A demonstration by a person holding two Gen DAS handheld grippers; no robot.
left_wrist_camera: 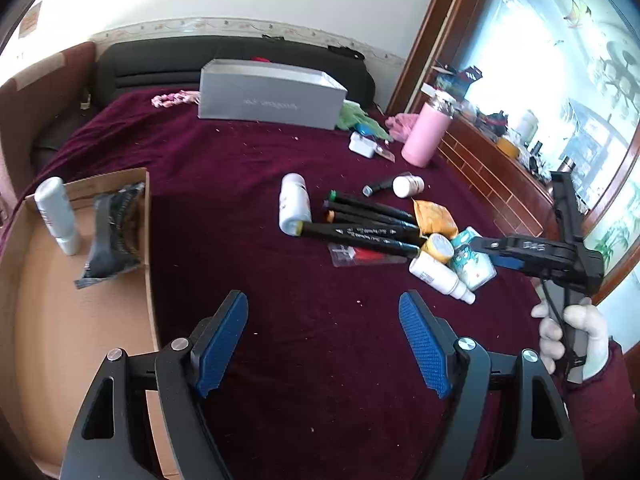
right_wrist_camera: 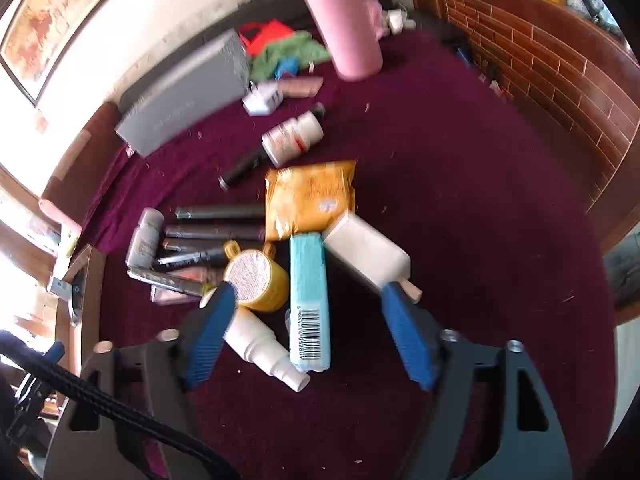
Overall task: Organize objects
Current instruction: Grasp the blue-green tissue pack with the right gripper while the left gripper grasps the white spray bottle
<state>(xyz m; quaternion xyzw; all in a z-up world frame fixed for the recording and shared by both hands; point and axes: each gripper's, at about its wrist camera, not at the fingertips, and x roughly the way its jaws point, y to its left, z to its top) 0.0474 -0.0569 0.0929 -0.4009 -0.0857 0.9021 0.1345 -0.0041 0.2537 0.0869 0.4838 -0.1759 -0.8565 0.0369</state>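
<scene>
Right gripper [right_wrist_camera: 306, 312] fingers [right_wrist_camera: 206, 336] apart, clamped on nothing, hovering over a light-blue barcoded box [right_wrist_camera: 309, 300] and white spray bottle [right_wrist_camera: 266, 346] lying between them on the maroon bedspread [right_wrist_camera: 460, 200]. Just beyond: yellow jar [right_wrist_camera: 260, 280], white carton [right_wrist_camera: 366, 256], orange packet [right_wrist_camera: 310, 198], black markers [right_wrist_camera: 220, 232]. Left gripper [left_wrist_camera: 322, 338] fingers [left_wrist_camera: 222, 338] likewise apart and empty above bare cloth. Left of those fingers, cardboard box [left_wrist_camera: 80, 320] holding a white bottle [left_wrist_camera: 56, 216] and dark pouch [left_wrist_camera: 112, 236]. Far beyond, grey box [left_wrist_camera: 272, 94], pink flask [left_wrist_camera: 426, 134].
</scene>
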